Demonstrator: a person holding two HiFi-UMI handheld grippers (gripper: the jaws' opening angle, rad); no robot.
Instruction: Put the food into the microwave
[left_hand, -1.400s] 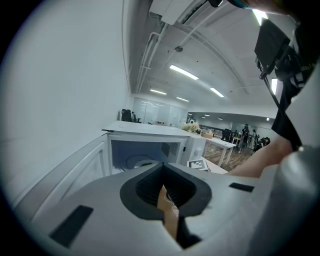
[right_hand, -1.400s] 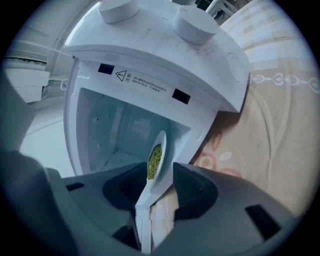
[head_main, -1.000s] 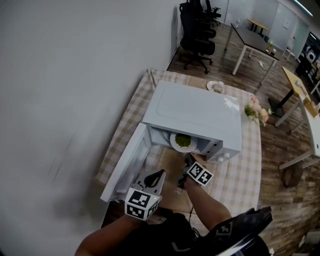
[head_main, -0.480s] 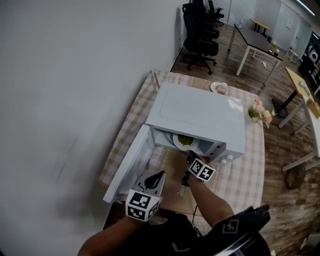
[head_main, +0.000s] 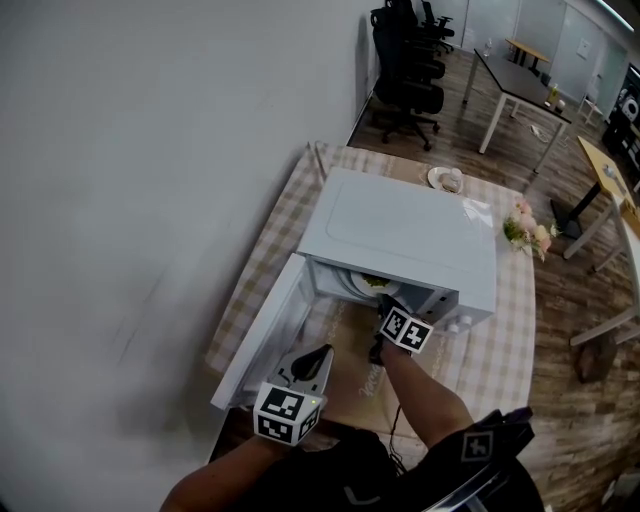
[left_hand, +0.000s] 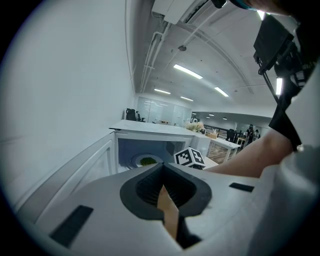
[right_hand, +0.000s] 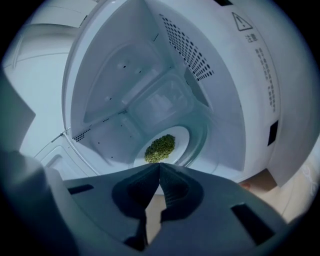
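Right claw (right_hand: 159, 165) clamped on rim of white plate (right_hand: 184, 136), green food (right_hand: 160, 148) carried on plate inside open microwave (head_main: 400, 235), left claw (left_hand: 161, 166) closed empty, positioned beside microwave door (head_main: 262, 335), microwave set on checked desk (head_main: 505, 345).

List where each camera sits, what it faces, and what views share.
Head view: on the person's head, facing steeply down at the microwave; left gripper, right gripper, forearms show.
Left gripper view: on that gripper, facing the open microwave; shut jaws, right forearm show.
Right gripper view: on that gripper, facing the cavity; jaws grip the plate.
Shared: all show the green food.
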